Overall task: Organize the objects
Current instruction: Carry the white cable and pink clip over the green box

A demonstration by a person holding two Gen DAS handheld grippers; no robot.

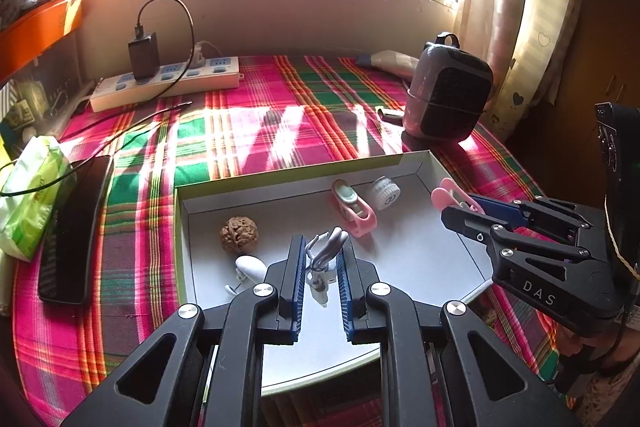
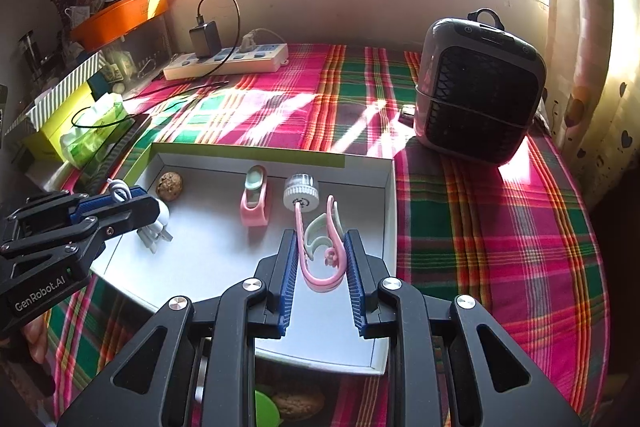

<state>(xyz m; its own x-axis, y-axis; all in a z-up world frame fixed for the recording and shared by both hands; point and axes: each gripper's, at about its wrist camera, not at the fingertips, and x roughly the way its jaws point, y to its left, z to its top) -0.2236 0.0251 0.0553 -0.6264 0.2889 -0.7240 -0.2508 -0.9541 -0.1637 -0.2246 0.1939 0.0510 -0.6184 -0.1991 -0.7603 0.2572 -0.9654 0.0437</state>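
Note:
A shallow white box (image 1: pixel 404 167) (image 2: pixel 362 165) lies on the plaid cloth. In it are a walnut (image 1: pixel 239 233) (image 2: pixel 169 185), a pink holder (image 1: pixel 354 207) (image 2: pixel 254 201), a white ribbed cap (image 1: pixel 384 192) (image 2: pixel 301 191) and a white earpiece (image 1: pixel 251 267). Over the box's near side, my left gripper (image 1: pixel 322 247) (image 2: pixel 140 197) is shut on a bundled white cable (image 1: pixel 325 255) (image 2: pixel 154 233). My right gripper (image 2: pixel 321 239) (image 1: pixel 460 207) is shut on a pink and a pale green hook clip (image 2: pixel 320 259) (image 1: pixel 450 191) above the box's right part.
A white power strip (image 1: pixel 168 83) (image 2: pixel 226 61) with a black charger lies at the back. A dark grey heater (image 1: pixel 450 95) (image 2: pixel 478 87) stands back right. A tissue pack (image 1: pixel 30 195) (image 2: pixel 94 135) and a black case (image 1: pixel 74 227) lie left. An orange tray (image 2: pixel 120 15) sits on a shelf.

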